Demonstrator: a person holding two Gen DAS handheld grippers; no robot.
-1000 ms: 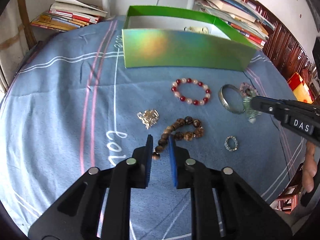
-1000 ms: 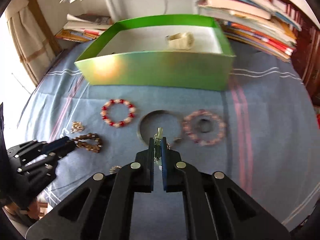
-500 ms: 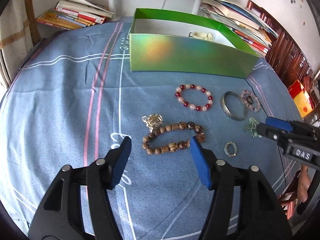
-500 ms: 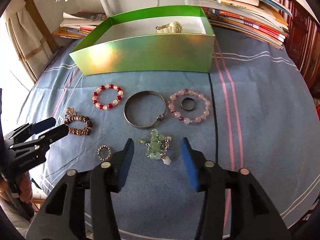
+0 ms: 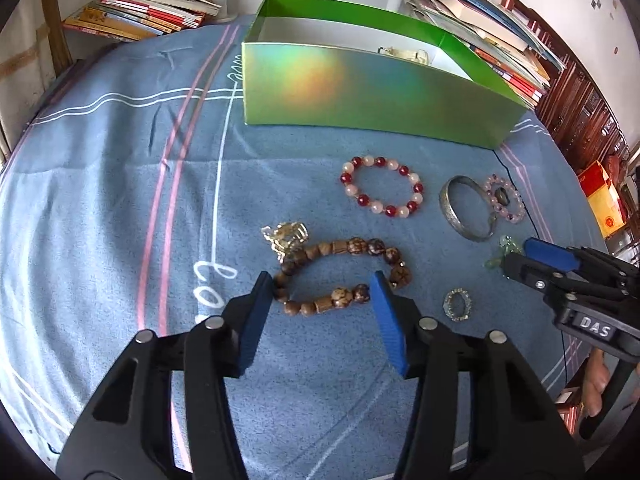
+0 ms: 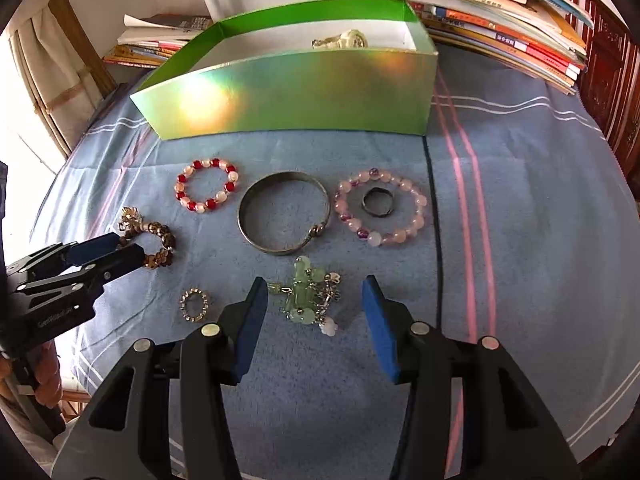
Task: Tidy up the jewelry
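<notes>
- Left gripper (image 5: 322, 300) gapes wide around the wooden bracelet (image 5: 340, 272).
- Right gripper (image 6: 314, 300) gapes wide around the green charm (image 6: 306, 296); neither grips anything.

Left wrist view: looks forward and down along the left gripper (image 5: 322, 294), low and close over the blue cloth (image 5: 120, 200). It faces the long wall of the green box (image 5: 360, 92), with book stacks (image 5: 140, 12) behind. The right gripper (image 5: 520, 258) enters from the right edge.

Right wrist view: same low, close, downward-forward angle, set further right along the table, facing the green box (image 6: 300, 92). The left gripper (image 6: 120, 250) enters from the left edge.

Shared ground: both views hold the box, the red-and-white bead bracelet (image 5: 382, 192) (image 6: 208, 190), the metal bangle (image 5: 466, 212) (image 6: 284, 212), and the brown bead bracelet (image 5: 340, 272) (image 6: 154, 240).
</notes>
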